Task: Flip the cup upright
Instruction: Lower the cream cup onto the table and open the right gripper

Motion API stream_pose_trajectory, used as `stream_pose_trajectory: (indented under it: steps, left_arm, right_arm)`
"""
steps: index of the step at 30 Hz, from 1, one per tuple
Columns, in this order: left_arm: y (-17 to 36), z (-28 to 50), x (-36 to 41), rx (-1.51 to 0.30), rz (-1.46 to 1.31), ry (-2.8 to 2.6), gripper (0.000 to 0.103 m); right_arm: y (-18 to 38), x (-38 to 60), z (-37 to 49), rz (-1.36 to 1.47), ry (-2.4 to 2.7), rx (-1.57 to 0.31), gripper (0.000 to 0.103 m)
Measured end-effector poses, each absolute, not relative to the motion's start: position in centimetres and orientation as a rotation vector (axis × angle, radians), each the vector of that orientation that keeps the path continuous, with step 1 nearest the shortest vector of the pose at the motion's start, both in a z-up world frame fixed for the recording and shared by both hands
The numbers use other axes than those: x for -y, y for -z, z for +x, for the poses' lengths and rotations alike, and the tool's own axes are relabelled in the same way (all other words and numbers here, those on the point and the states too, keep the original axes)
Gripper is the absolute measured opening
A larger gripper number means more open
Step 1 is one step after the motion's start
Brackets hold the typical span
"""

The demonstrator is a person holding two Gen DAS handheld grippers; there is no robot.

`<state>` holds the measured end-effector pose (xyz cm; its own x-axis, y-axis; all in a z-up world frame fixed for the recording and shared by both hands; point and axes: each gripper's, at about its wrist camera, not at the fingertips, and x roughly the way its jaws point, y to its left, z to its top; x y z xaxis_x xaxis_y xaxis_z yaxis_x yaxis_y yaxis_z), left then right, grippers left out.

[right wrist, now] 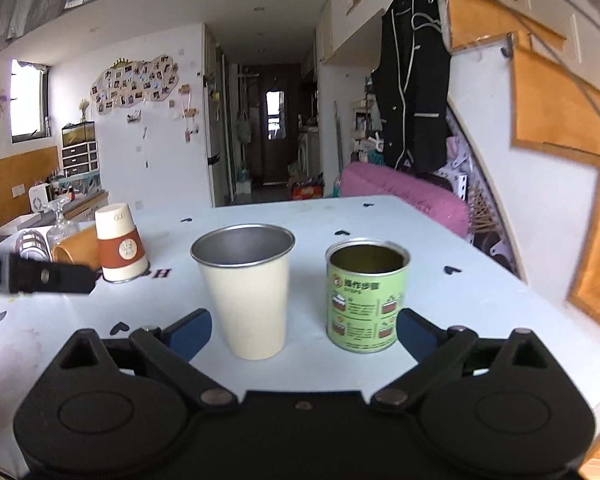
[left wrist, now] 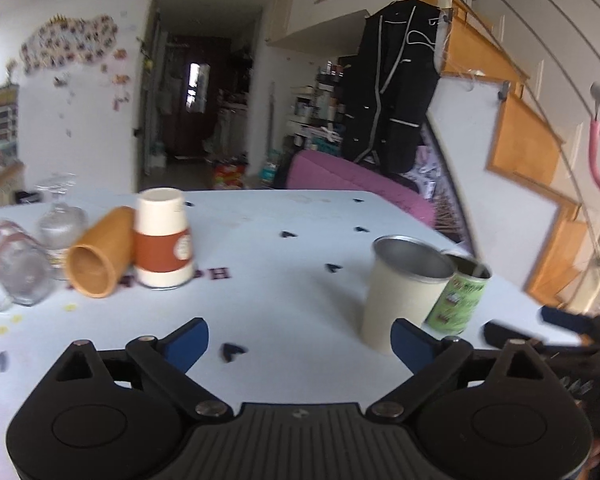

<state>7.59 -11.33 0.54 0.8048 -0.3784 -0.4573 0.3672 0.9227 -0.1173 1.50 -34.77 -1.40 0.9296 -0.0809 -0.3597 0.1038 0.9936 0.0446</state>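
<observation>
Both my grippers, left & right, have jaws spread apart, holding nothing. Cream metal-lined cup & green tin can stand upright, near right. Far left: white paper cup w/ brown sleeve is upside down, orange cup lies sideways; 2 left to flip, I judge.

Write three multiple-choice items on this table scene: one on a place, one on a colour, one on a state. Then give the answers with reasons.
1. Where does the green tin stand?
A. beside the cream cup
B. inside the cream cup
C. on the pink sofa

2. What colour is the band on the paper cup?
A. blue
B. reddish brown
C. green

3. How does the orange cup sit?
A. upright
B. upside down
C. on its side

Answers:
1 A: the two stand next to each other on the table.
2 B: a reddish-brown sleeve wraps its middle.
3 C: its open mouth faces the left claw.
</observation>
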Motion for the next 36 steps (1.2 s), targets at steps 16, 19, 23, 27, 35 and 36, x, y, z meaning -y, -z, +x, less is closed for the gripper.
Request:
stream_pose_trajectory:
  steps: [16,19,23,27,35,36]
  left_arm:
    - [0.7,2.2,8.0,-0.427,0.036,0.247,0.103]
    - [0.9,1.7,7.4,-0.425,0.029,0.232,0.103]
    - [1.3,1.5,7.1,-0.426,0.03,0.203,0.103]
    - [1.5,1.4,7.2,-0.436,0.04,0.2,0.103]
    - [1.6,1.1,7.4,-0.432,0.051,0.197,0.103]
    - [1.6,1.1,7.4,-0.432,0.051,0.197,0.103]
  right_arm:
    - [1.4,31.8,-3.3,0.038,0.104,-0.329,0.103]
    - [1.5,31.7,-3.6,0.042,0.109,-0.329,0.103]
    - [1.5,31.6,-4.0,0.043,0.107,-0.328,0.103]
    - [1.6,31.3,-4.4,0.032,0.106,-0.33,0.103]
    - [1.7,31.0,-4.6,0.027,0.116,-0.337,0.103]
    - [1.7,31.0,-4.6,0.024,0.117,-0.337,0.103]
